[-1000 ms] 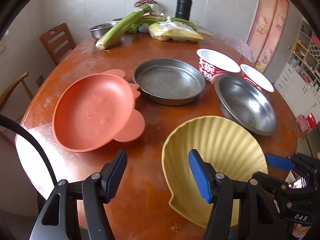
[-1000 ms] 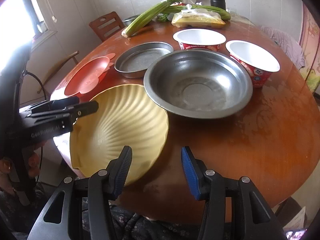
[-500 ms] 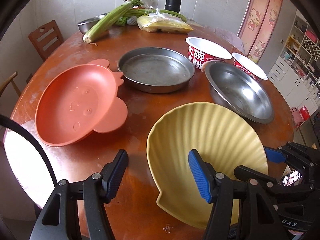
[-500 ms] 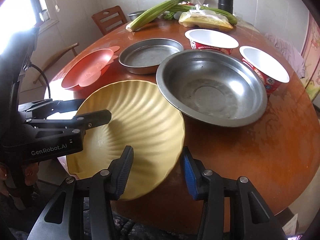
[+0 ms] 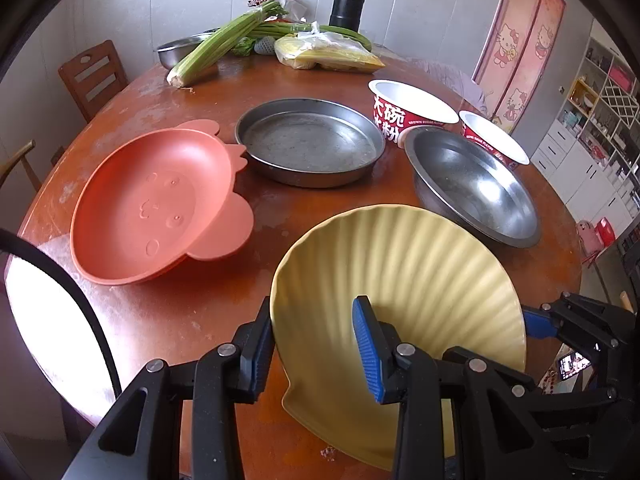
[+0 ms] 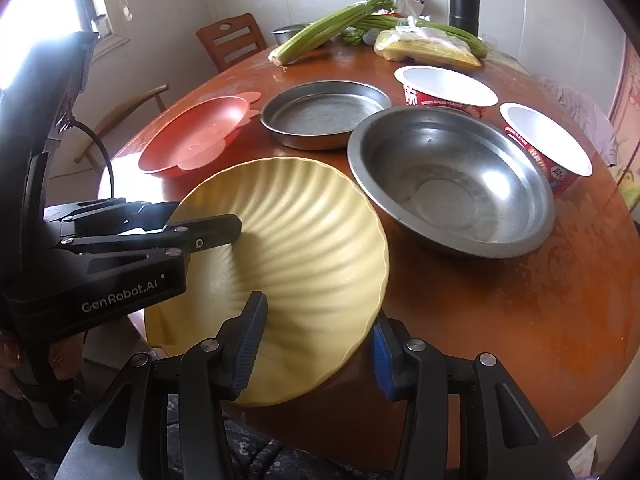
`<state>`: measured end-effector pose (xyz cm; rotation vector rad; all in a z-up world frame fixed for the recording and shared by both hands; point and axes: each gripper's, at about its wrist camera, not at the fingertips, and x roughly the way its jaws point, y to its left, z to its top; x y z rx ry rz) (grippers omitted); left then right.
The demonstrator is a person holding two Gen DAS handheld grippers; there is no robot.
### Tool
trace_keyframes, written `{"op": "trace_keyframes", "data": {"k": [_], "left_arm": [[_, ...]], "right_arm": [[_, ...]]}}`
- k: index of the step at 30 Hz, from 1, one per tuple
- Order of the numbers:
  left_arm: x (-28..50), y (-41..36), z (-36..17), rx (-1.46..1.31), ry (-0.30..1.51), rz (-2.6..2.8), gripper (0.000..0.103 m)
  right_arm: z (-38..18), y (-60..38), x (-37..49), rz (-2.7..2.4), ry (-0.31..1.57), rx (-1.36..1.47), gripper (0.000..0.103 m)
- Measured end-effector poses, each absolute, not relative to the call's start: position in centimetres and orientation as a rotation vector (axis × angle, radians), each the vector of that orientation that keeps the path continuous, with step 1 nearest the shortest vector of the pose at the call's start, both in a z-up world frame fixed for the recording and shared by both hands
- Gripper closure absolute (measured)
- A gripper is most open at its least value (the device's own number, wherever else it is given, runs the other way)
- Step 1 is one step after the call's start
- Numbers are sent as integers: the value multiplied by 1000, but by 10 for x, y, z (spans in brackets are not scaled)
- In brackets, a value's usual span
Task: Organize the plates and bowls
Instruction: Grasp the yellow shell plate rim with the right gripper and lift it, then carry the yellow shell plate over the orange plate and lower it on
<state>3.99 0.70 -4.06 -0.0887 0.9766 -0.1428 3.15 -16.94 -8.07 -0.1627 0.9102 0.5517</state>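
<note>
A yellow scalloped plate (image 5: pixel 404 280) is tilted up off the table's near edge; it also shows in the right wrist view (image 6: pixel 304 248). My left gripper (image 5: pixel 314 344) straddles its left rim, jaws open, one finger on each side. My right gripper (image 6: pixel 316 344) straddles its right rim, also open. An orange bear-shaped plate (image 5: pixel 156 204) lies at the left. A steel pan (image 5: pixel 310 140) and a steel bowl (image 5: pixel 472 188) lie beyond. Two red paper bowls (image 5: pixel 412 108) stand at the back right.
Celery (image 5: pixel 224 44), a bagged yellow food packet (image 5: pixel 328 54), a black flask (image 5: pixel 347 0) and a small steel bowl (image 5: pixel 176 50) sit at the table's far side. A wooden chair (image 5: pixel 94 76) stands at the left. The round table's edge (image 6: pixel 500 392) is close in front.
Both grippers have moved in around the yellow plate's rims. The left jaws have narrowed. The plate has tilted up more and shifted toward the near edge.
</note>
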Motion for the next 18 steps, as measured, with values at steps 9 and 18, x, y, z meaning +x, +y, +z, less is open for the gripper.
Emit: {"op": "trace_keyframes", "data": {"k": [9,18], "left_arm": [[33,14,-30,-80,941,-125,65],[35,30,-14,-73,895,-82,65]], "right_arm": [[-73,-163,26,577,898,-161,53],[-59,-147,34,612,885,-144,53]]}}
